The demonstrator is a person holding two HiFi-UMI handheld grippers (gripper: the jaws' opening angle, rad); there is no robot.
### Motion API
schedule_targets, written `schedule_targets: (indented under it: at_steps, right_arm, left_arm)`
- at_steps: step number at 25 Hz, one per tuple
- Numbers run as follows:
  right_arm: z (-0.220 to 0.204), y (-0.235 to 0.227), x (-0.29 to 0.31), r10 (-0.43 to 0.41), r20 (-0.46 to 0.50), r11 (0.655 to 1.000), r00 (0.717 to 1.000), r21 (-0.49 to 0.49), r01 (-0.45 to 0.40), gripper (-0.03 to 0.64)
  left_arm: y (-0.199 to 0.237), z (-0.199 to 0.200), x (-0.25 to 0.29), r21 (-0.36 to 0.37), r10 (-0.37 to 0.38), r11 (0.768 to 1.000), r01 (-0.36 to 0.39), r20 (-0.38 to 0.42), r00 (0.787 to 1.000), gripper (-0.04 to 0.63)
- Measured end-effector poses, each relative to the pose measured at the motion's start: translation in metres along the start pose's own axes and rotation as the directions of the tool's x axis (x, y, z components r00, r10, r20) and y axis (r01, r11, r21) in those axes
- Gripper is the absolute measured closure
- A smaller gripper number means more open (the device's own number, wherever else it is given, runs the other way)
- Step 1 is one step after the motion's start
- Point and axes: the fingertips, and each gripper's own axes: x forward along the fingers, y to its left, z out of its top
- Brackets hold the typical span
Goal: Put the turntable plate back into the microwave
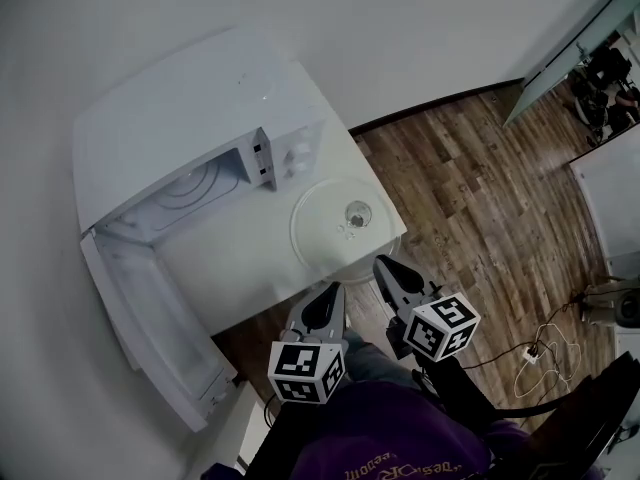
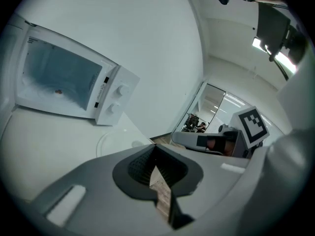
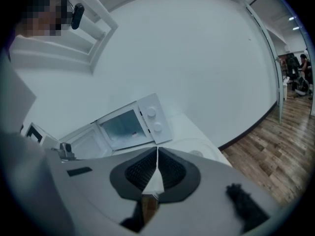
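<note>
Right claw [image 3: 157, 154] jaws together, empty; microwave [image 3: 147, 118] door open, turntable plate [image 3: 196, 148] just beside it

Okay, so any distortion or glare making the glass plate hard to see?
Head view: fisheye bends the wall, corners dim, yet the turntable plate reads clearly. Left gripper view: dark round vignette, the plate a faint outline on white. Right gripper view: same vignette, only a sliver shows.

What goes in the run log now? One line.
left gripper shut, empty | right gripper shut, empty | turntable plate on table | microwave door open
</note>
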Motion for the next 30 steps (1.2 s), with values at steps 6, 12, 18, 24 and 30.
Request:
schedule_targets:
  at_steps: [6, 12, 18, 24, 30]
  right_arm:
    - [-0.034, -0.032, -0.012, -0.067, -0.055, 0.996, 0.996, 0.054, 0.070, 0.604]
    - [-0.066, -0.052, -0.018, -0.078, -0.122, 0.989, 0.990, 0.113, 0.092, 0.604]
    - [-0.095, -0.063, -0.020, -0.037, -0.190, 0.980, 0.981, 0.183, 0.073, 0.601]
    - [-0.118, -0.071, -0.012, 0.011, -0.231, 0.959, 0.973, 0.278, 0.055, 0.527]
    - [-0.137, -0.081, 0.000, 0.050, -0.248, 0.925, 0.967, 0.378, 0.049, 0.492]
  left_arm:
    - [-0.001, -0.026, 0.013, -0.024, -0.023, 0.999, 0.022, -0.068, 0.997, 0.589]
    - [0.005, -0.061, 0.024, -0.103, -0.023, 0.995, 0.008, -0.151, 0.988, 0.543]
    - [0.007, -0.090, 0.035, -0.169, -0.032, 0.986, -0.001, -0.195, 0.980, 0.532]
    - [0.017, -0.110, 0.046, -0.273, -0.042, 0.962, -0.013, -0.192, 0.980, 0.476]
    - [0.034, -0.135, 0.061, -0.498, -0.050, 0.866, -0.048, -0.182, 0.982, 0.433]
